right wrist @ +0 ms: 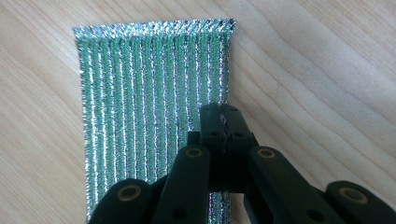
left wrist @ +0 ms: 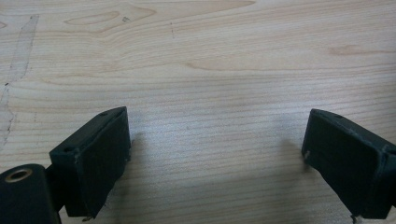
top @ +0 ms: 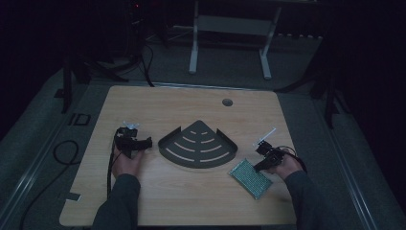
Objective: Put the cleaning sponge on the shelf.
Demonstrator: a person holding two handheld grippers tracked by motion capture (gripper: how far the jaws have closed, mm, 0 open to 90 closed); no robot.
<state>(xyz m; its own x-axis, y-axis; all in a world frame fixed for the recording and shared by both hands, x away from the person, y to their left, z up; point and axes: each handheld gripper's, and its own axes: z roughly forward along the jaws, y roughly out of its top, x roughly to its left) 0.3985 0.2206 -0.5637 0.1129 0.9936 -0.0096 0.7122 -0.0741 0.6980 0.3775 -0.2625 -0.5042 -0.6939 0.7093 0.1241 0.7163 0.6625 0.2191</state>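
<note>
Right now the green-and-silver scouring pad [right wrist: 149,112] is lying flat on the wooden table [top: 191,191], near its front right corner and just right of the dark fan-shaped rack [top: 197,145]. The right gripper [right wrist: 223,122] is pinching the pad's right edge with its jaws closed together, while the left gripper [left wrist: 215,158] is resting wide open over bare wood, holding nothing. Because the grip is catching only a thin strip of edge, the pad is likely slipping free or sagging once lifted, and could snag on the rack's rim.
</note>
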